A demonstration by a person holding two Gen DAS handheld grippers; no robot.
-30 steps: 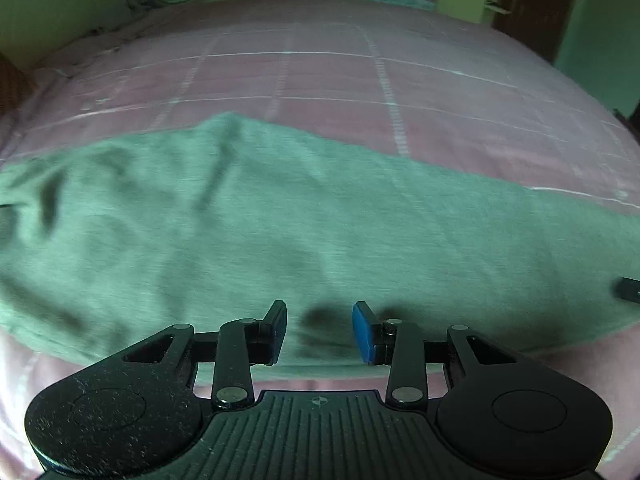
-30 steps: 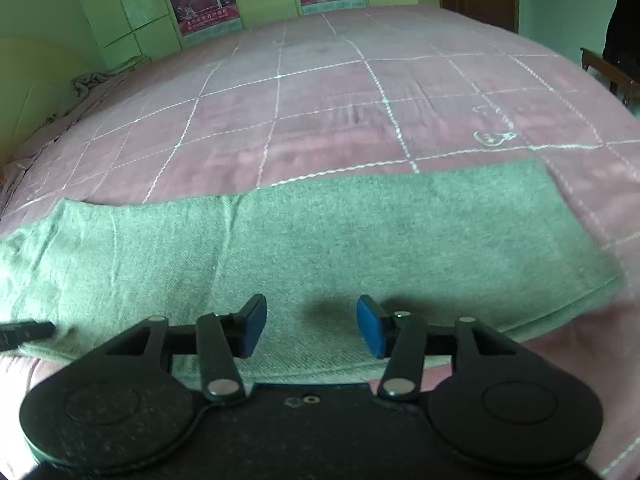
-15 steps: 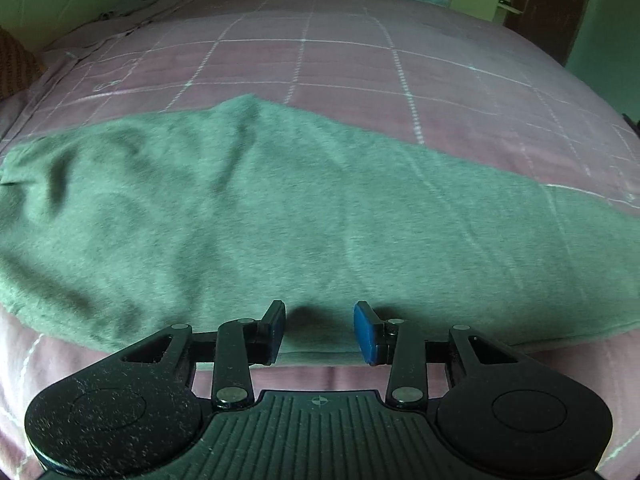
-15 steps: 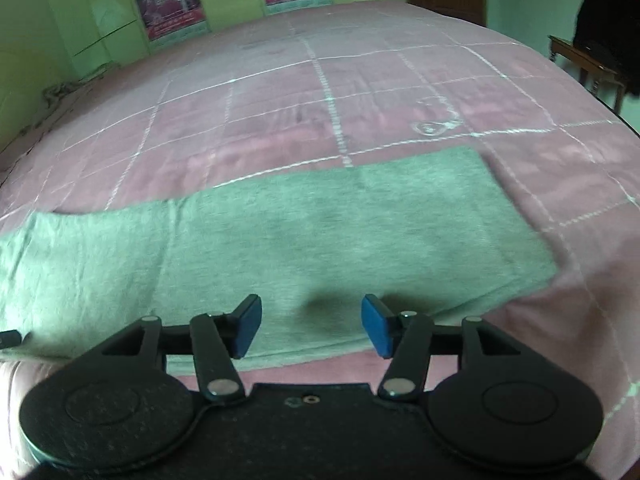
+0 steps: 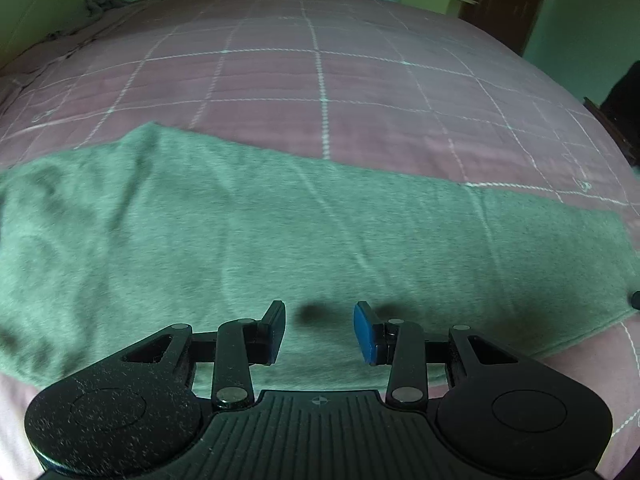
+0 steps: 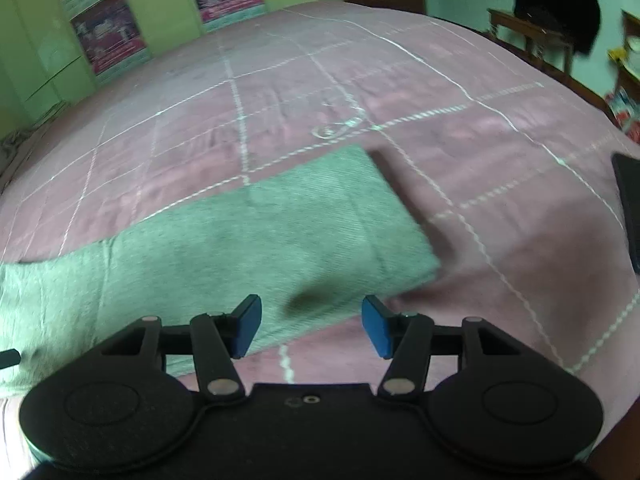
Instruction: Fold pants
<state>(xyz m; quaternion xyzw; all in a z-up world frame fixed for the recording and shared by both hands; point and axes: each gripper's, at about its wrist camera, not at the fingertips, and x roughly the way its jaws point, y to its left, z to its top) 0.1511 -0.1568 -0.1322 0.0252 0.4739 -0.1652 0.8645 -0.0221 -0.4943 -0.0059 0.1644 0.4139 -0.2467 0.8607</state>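
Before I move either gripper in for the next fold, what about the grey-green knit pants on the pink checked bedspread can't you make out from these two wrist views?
- Grey-green knit pants, left wrist view: left end cut off by the frame edge; near hem hidden behind the left gripper.
- Right wrist view: the pants' right end is motion-blurred; the edge is unclear.
- Layer count: not visible in either view.
- Dark object at the right edge on the pink checked bedspread: cut off, unidentifiable.
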